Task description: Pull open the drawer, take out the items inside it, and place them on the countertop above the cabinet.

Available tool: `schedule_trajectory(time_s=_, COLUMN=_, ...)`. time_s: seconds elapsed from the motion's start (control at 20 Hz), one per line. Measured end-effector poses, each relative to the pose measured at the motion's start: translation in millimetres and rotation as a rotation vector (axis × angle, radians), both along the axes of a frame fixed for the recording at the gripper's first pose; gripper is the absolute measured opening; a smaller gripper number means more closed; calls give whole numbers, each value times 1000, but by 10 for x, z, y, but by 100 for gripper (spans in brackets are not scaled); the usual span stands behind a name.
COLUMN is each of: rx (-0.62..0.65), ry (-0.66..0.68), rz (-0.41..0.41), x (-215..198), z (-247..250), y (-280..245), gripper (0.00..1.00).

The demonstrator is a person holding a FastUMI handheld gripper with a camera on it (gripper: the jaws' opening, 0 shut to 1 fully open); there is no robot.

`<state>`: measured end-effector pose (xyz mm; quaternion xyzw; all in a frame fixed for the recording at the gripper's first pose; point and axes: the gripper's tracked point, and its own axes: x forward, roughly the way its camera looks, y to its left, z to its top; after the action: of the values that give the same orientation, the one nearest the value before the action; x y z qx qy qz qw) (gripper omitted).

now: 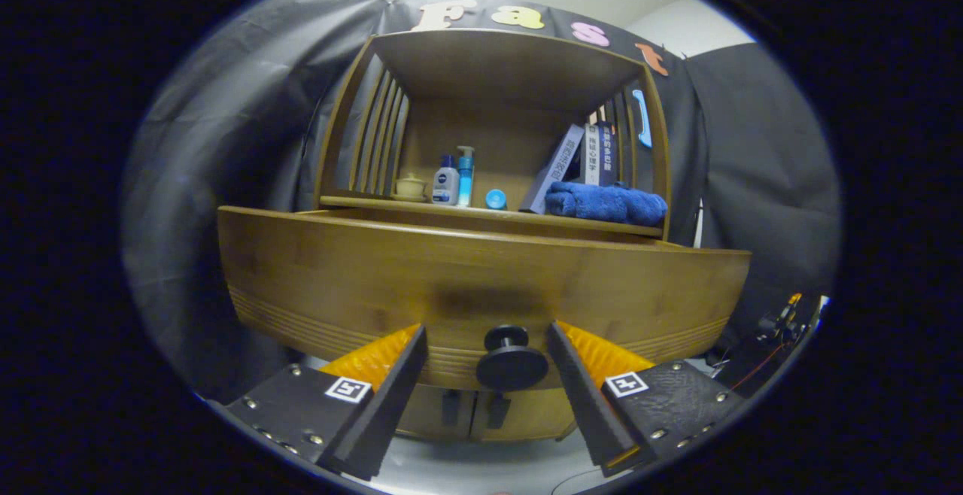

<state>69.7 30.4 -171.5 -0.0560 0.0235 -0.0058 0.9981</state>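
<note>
A wooden drawer front [481,284] fills the space ahead of my gripper [487,337]. Its round black knob [511,359] sits between my two fingertips, with a gap on each side, so the gripper is open and nothing is held. The drawer front stands out a little from the cabinet, and its inside is hidden. Above it runs the countertop [489,213] of the wooden cabinet, under an open shelf hood.
On the countertop stand a small lidded cup [410,186], a white bottle [445,183], a blue pump bottle [466,175], a blue cap [496,198], leaning books [583,160] and a folded blue towel [606,203]. Cabinet doors [481,412] sit below the drawer.
</note>
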Motion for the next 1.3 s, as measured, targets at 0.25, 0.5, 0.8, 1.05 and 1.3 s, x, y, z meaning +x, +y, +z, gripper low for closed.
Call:
schedule_trajectory(time_s=0.25, rx=71, ry=-4, rz=1, x=328, z=72, y=60, gripper=99)
schedule_trajectory(time_s=0.5, rx=115, ry=-4, rz=3, x=623, z=43, y=119, gripper=99)
schedule_trajectory(time_s=0.8, rx=119, ry=-20, rz=6, x=920, z=37, y=121, gripper=99)
schedule_trajectory(time_s=1.05, rx=119, ry=-32, rz=9, x=1128, z=30, y=142, gripper=99)
schedule_trajectory(time_s=1.3, rx=116, ry=-36, rz=5, x=1328, z=31, y=152, gripper=99)
